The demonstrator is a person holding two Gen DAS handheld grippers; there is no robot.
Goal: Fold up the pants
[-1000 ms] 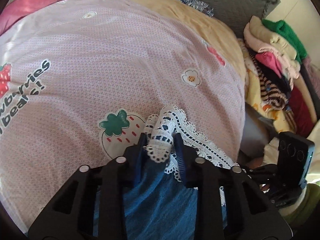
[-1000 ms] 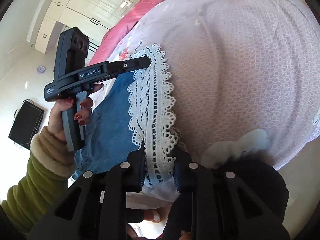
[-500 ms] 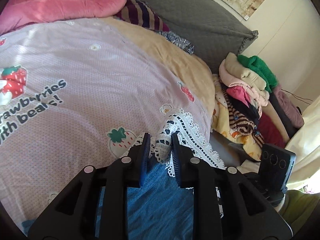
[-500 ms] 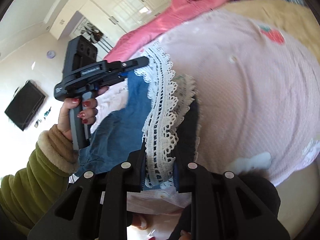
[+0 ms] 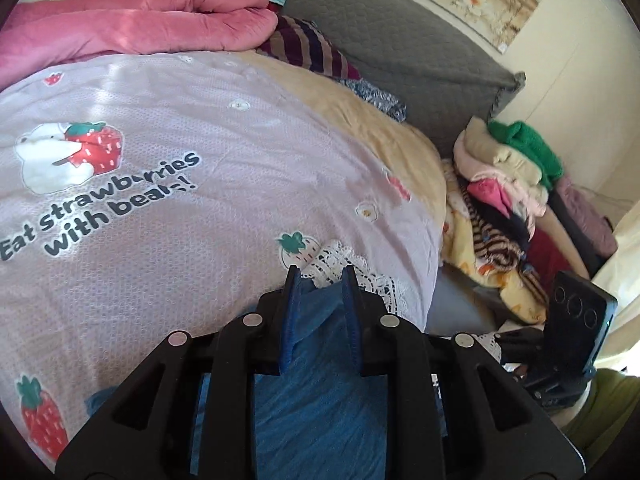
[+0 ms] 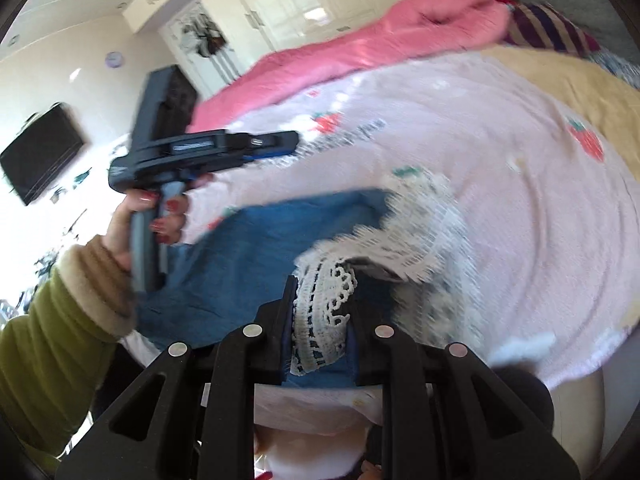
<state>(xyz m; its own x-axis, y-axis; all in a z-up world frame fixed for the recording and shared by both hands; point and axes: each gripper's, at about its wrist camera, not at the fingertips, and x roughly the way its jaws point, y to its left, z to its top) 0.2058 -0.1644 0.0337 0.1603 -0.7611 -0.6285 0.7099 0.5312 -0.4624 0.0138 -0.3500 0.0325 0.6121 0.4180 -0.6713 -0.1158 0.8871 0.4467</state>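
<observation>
The blue denim pants (image 5: pixel 316 392) with a white lace hem (image 5: pixel 352 272) lie on the pink strawberry-print quilt (image 5: pixel 180 208) near the bed's edge. My left gripper (image 5: pixel 319 276) is open above the denim, holding nothing; from the right wrist view it (image 6: pixel 294 142) hangs in the air over the quilt. My right gripper (image 6: pixel 320 286) is shut on the lace hem (image 6: pixel 324 320), with blue denim (image 6: pixel 256 256) spread to its left. The right gripper's body shows at the lower right of the left wrist view, its fingers hidden.
A rolled pink blanket (image 5: pixel 132 28) and a striped pillow (image 5: pixel 308 48) lie at the bed's far side against a grey headboard (image 5: pixel 400 40). A pile of clothes (image 5: pixel 508 192) sits right of the bed. A wall TV (image 6: pixel 40 152) and wardrobe (image 6: pixel 304 0) stand behind.
My left gripper has let go of the lace hem and lifted back. The lace dropped onto the quilt. My right gripper keeps its hold and has risen and tilted.
</observation>
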